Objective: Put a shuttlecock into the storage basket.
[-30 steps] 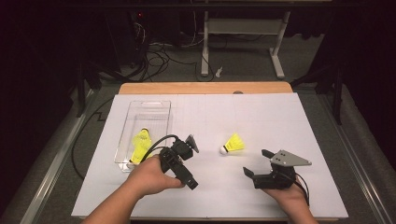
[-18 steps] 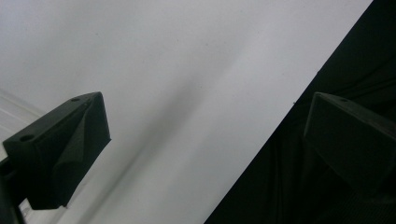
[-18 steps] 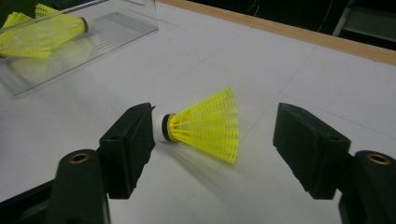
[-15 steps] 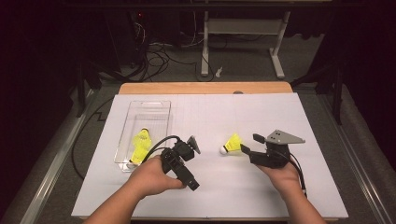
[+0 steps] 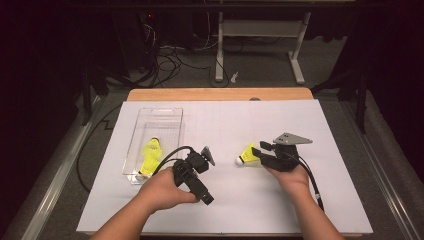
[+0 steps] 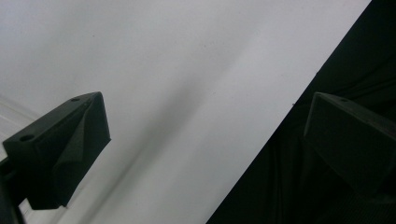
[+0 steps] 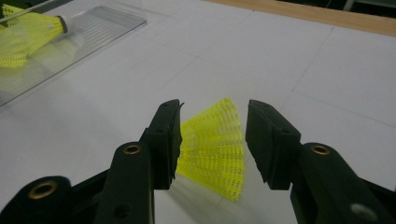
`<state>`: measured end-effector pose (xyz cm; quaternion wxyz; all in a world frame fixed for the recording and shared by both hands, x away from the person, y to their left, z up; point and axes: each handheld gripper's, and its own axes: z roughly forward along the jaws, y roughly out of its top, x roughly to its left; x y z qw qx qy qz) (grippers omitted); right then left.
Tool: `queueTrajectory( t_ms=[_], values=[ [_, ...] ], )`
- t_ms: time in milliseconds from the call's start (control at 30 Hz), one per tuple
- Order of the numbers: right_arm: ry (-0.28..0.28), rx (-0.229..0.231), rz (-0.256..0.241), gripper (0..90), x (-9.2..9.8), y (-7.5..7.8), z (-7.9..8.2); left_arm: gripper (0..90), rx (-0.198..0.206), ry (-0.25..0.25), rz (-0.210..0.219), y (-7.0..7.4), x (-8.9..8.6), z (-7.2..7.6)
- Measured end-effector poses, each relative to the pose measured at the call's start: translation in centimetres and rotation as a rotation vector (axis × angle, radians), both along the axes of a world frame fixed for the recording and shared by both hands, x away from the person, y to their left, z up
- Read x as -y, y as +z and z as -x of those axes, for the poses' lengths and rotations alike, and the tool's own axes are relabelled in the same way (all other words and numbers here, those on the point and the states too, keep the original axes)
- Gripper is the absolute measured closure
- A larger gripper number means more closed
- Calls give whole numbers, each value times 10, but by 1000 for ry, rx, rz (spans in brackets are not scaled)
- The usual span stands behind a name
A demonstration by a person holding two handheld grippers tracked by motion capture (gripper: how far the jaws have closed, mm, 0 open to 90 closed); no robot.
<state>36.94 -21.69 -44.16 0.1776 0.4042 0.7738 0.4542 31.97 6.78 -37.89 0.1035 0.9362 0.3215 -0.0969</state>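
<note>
White paper [image 5: 225, 125] covers the table, and a yellow shuttlecock [image 5: 248, 154] lies on it near the middle. The right gripper [image 7: 213, 135] has its jaws spread wide on either side of the shuttlecock's skirt, not yet pinching it. The left gripper [image 5: 197, 165] hovers to the left, jaws parted and holding nothing. A second shuttlecock [image 5: 150, 151] lies in the clear tray [image 5: 150, 120] further left.

The right gripper [image 5: 258, 152] has advanced, straddling the shuttlecock [image 5: 247, 154].
</note>
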Motion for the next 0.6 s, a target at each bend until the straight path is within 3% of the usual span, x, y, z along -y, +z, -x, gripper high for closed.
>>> queueTrajectory(
  t_ms=[200,600],
  values=[
    [10,-16,-29,629,1,-4,-4,13,0,3,5,0,-1,-1],
    [24,-27,-18,720,-5,-10,-5,16,6,-2,4,-3,2,0]
  ],
)
